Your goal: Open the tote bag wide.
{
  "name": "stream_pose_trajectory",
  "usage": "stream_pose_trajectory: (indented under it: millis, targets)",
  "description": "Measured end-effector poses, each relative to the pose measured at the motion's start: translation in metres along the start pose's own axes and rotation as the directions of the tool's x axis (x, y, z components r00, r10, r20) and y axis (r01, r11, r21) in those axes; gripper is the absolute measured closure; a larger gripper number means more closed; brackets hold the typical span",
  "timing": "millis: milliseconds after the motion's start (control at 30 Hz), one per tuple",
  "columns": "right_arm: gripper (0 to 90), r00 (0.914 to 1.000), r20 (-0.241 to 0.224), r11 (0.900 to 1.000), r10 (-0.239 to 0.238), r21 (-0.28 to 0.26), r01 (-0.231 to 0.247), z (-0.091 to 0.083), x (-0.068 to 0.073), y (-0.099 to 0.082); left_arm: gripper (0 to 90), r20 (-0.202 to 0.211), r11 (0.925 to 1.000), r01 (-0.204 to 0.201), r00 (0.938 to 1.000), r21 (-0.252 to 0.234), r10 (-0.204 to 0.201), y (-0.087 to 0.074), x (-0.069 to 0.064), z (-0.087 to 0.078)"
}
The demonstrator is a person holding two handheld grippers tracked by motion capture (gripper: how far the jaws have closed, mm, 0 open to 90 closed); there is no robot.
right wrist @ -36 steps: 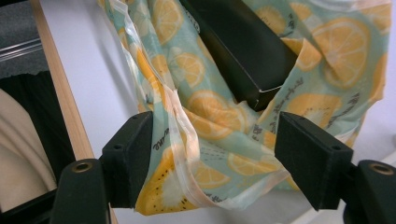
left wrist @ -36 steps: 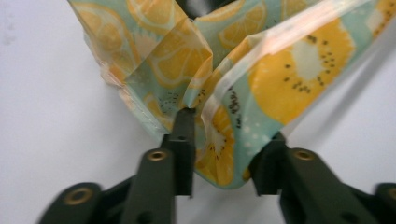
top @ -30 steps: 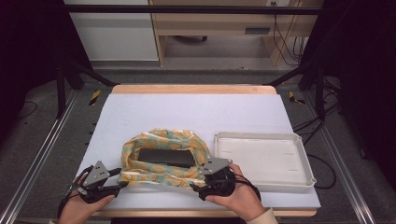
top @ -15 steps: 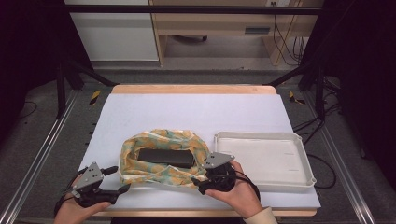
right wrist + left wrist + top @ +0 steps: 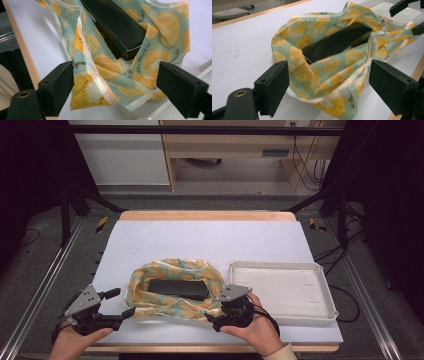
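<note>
From the high view, the fruit-print cloth (image 5: 172,292) lies bunched in a loose ring on the white bench (image 5: 210,240), toward six o'clock of its surface, with a black box (image 5: 178,289) resting in its hollow. A white tray (image 5: 280,290) sits just beside the cloth at three o'clock. The left hand-held gripper (image 5: 124,303) hovers at the cloth's eight o'clock edge, its jaws spread, having just been opening, with one tip near the fabric; the person's left hand (image 5: 75,342) holds it from below. The right hand-held gripper (image 5: 214,320) sits at the cloth's five o'clock corner, gripped by the right hand (image 5: 257,330), between cloth and tray. In the left gripper view, the two black jaws stand wide apart at seven and four o'clock, released, and a fold of the cloth (image 5: 329,67) lies between them without either pad pressing on it; the black box (image 5: 337,41) shows beyond at twelve o'clock, nested in the fabric. In the right gripper view, the jaws are likewise parted, having just been opening, and the cloth's hemmed corner (image 5: 105,82) lies between them on the bench, the left pad just beside its edge, the right pad just beside it too. The black box (image 5: 115,27) lies tilted at twelve o'clock on the cloth.
</note>
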State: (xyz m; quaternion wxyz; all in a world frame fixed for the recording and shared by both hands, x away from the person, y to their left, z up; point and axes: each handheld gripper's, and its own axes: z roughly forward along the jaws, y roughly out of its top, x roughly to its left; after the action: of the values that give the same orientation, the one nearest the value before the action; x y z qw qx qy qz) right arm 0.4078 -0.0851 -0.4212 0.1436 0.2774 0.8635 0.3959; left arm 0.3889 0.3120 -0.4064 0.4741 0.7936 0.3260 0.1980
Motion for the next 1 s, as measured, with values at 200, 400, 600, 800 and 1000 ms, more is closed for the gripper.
stream_pose_trajectory:
  millis: [200, 400, 600, 800, 1000]
  targets:
    - [12.3, 0.9998, -0.017, 1.0, 0.005, 0.0, -0.005, -0.004, 0.001, 0.002, 18.6, -0.037, 0.9996, -0.017, 0.9992, 0.021, 0.018, 0.016, 0.013, 0.011]
    - [11.0, 0.9995, -0.02, 0.9997, 0.023, -0.012, -0.023, -0.008, -0.001, 0.003, 22.8, -0.051, 0.9985, -0.015, 0.9985, 0.053, 0.017, 0.029, 0.032, 0.034]
    - [13.0, 0.9997, -0.013, 0.9996, 0.02, -0.019, -0.02, -0.013, -0.008, 0.008, 26.6, -0.059, 0.9968, -0.031, 0.9977, 0.074, 0.035, 0.038, 0.041, 0.052]
    - [20.2, 0.9997, 0.01, 0.9992, 0.023, -0.033, -0.023, -0.016, -0.018, 0.015, 32.0, -0.082, 0.9961, -0.03, 0.996, 0.083, 0.037, 0.039, 0.052, 0.063]
    - [36.3, 0.9971, 0.07, 0.9996, 0.03, -0.003, -0.029, 0.0, -0.043, 0.03, 36.2, -0.1, 0.9939, -0.017, 0.9946, 0.109, 0.028, 0.029, 0.06, 0.07]
